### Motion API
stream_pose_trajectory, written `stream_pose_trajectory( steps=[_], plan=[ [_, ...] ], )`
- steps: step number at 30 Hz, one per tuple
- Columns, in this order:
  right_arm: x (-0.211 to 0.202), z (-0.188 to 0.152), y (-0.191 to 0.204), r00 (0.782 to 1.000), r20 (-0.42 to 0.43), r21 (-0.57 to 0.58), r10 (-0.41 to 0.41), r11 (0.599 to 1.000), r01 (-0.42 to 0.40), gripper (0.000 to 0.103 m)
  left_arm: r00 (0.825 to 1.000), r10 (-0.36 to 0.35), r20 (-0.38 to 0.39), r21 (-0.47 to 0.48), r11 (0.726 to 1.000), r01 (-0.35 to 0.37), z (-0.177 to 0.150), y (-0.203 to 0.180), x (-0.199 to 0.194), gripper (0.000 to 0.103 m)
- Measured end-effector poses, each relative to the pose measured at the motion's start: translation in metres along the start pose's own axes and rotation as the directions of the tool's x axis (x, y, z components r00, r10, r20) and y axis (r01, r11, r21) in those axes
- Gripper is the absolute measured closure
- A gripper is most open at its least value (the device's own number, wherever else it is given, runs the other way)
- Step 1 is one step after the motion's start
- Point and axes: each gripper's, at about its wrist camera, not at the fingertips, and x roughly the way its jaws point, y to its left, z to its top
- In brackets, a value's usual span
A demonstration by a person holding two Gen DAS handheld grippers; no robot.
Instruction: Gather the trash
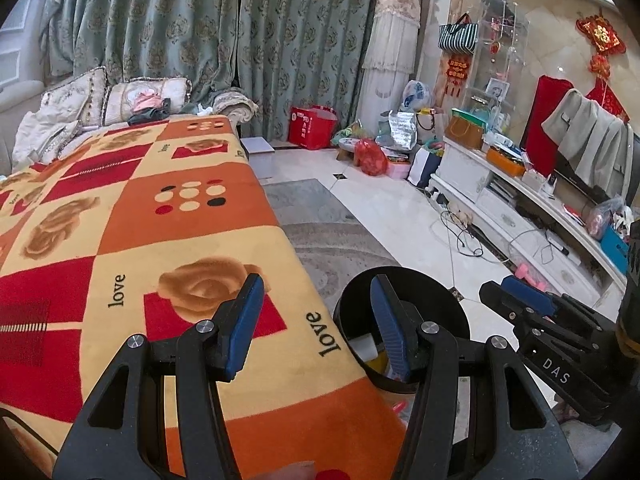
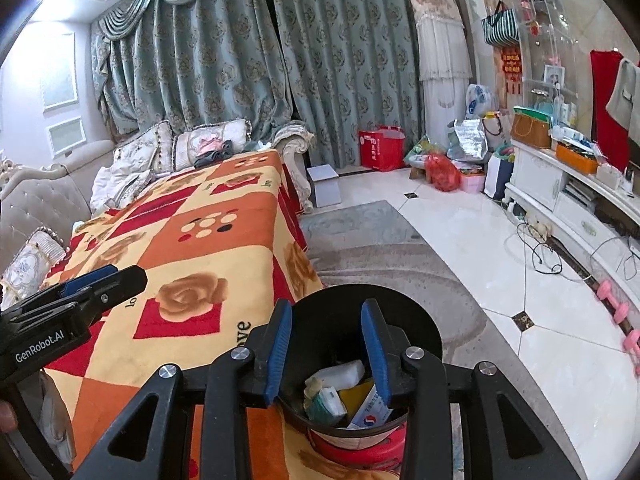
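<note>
A black round trash bin (image 2: pixel 420 332) stands beside the blanket-covered table, on a red stool (image 2: pixel 352 446). It holds several pieces of trash (image 2: pixel 344 394): white, yellow and green wrappers and a small box. My right gripper (image 2: pixel 326 318) is open and empty, right above the bin's mouth. My left gripper (image 1: pixel 316 292) is open and empty, over the table's right edge, with the bin (image 1: pixel 440 300) just behind its right finger. The right gripper (image 1: pixel 516 284) also shows in the left wrist view, and the left gripper (image 2: pixel 112 276) in the right wrist view.
An orange, red and yellow blanket (image 1: pixel 140 216) covers the table. A sofa with cushions (image 1: pixel 72 100) stands behind it. Bags and a red box (image 1: pixel 312 126) sit by the curtains. A white TV cabinet (image 1: pixel 520 220) runs along the right, with cables on the tiled floor (image 1: pixel 464 236).
</note>
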Motion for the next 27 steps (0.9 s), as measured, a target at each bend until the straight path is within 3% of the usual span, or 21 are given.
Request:
stream_pose_trajectory(
  steps=[27],
  plan=[
    [0.0012,-0.0026,-0.0007,1.0,-0.011,-0.003,-0.004,1.0,0.004,0.063,1.0,0.002,0.007,0.008,1.0,-0.002,0.0,0.0007,0.0007,0.049]
  ],
)
